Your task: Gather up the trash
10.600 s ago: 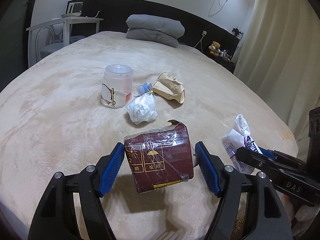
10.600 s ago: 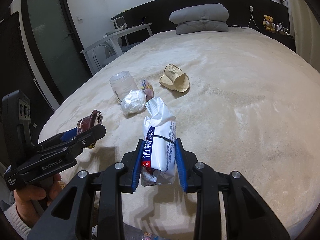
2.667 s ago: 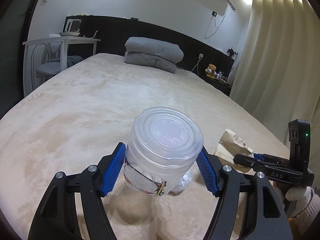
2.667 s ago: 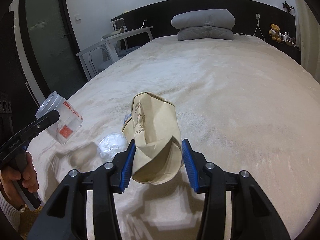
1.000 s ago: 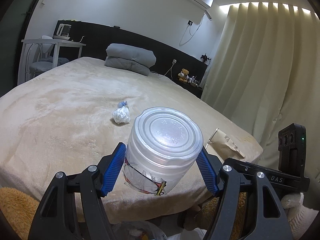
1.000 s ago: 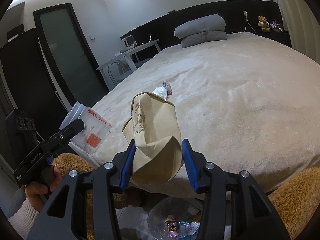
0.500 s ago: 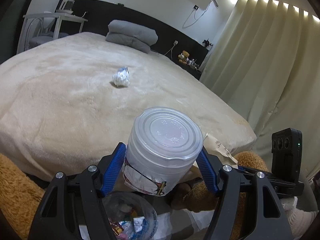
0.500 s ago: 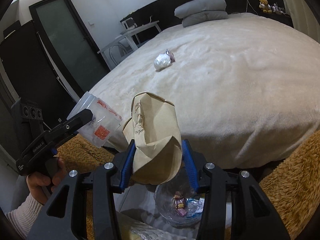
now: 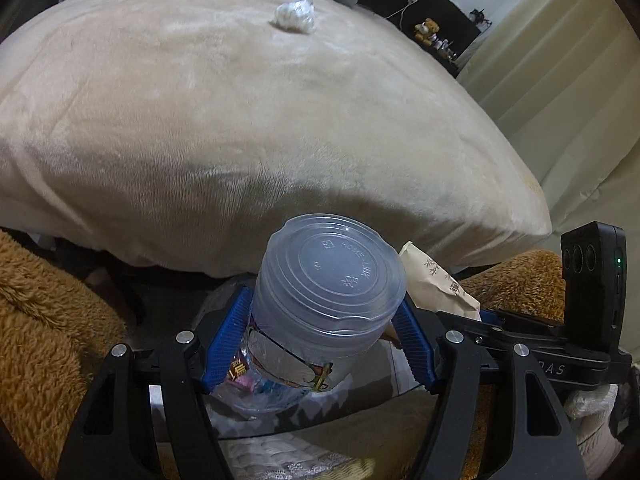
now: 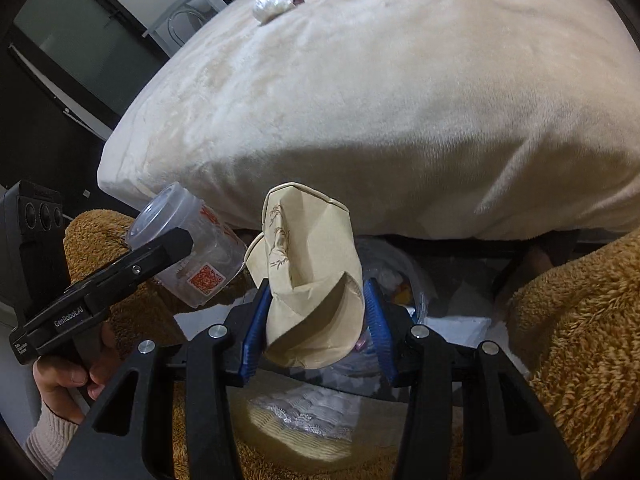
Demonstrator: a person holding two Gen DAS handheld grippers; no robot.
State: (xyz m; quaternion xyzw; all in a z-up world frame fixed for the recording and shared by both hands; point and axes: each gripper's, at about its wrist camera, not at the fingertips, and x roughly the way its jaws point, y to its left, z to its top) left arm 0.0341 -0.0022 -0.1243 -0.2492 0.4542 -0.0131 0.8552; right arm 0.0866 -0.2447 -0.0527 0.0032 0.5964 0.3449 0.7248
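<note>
My left gripper (image 9: 320,340) is shut on a clear plastic tub with a lid (image 9: 328,280), which also shows in the right wrist view as the tub (image 10: 188,252). My right gripper (image 10: 314,328) is shut on a crumpled tan paper bag (image 10: 312,272), whose end shows as the paper bag (image 9: 436,280) beside the tub. Both hang just off the foot of the bed, above a clear trash bag (image 10: 400,276) with wrappers in it on the floor. A white crumpled plastic wad (image 9: 294,16) lies far back on the bed, also seen as the wad (image 10: 274,2).
The beige blanket-covered bed (image 9: 240,120) fills the upper view, its front edge right ahead. Brown fluffy legs of the person (image 10: 580,340) flank the trash bag on both sides. A hand in a cream sleeve (image 10: 60,380) holds the left gripper. Curtains (image 9: 560,60) hang at the right.
Both grippers have sunk and tipped downward past the bed's edge, each still holding its item. The trash bag on the floor has come in under them.
</note>
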